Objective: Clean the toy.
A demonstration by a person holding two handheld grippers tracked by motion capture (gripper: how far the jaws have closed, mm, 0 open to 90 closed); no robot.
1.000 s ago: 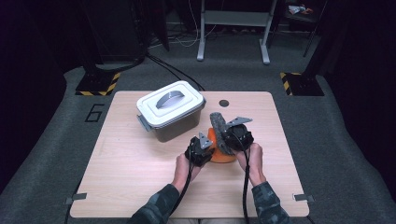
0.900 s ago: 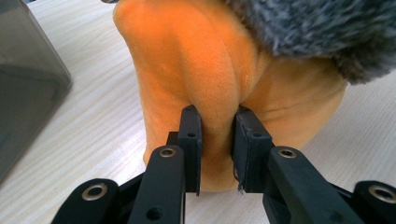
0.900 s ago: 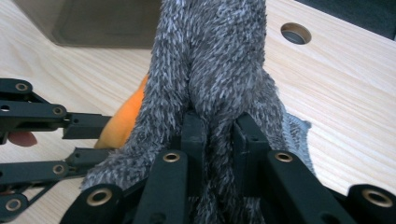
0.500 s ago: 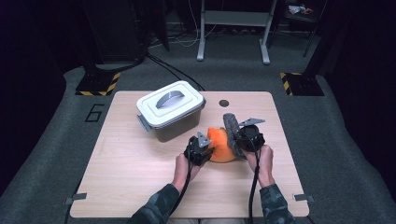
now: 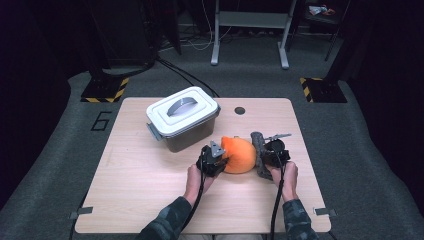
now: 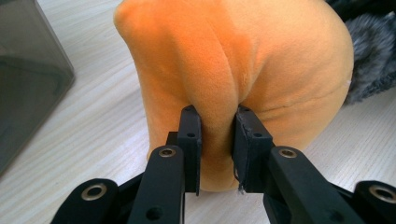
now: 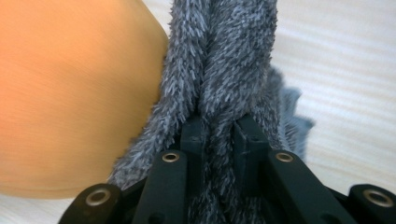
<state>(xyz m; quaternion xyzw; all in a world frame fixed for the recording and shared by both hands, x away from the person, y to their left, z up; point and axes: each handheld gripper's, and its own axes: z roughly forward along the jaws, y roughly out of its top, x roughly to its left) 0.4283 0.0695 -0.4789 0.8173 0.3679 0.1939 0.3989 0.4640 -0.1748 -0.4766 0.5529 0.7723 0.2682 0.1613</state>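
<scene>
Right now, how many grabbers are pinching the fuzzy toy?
2. The left gripper pinches a fold of the orange plush part; the right gripper pinches the grey furry part beside it, on the table.

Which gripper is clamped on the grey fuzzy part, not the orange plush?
The right gripper: its jaws pinch the grey fuzzy fabric piece. The left gripper pinches a fold of the orange plush ball.

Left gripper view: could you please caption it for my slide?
Black tongs pinching a fold of soft orange plush on pale wood table.
</scene>
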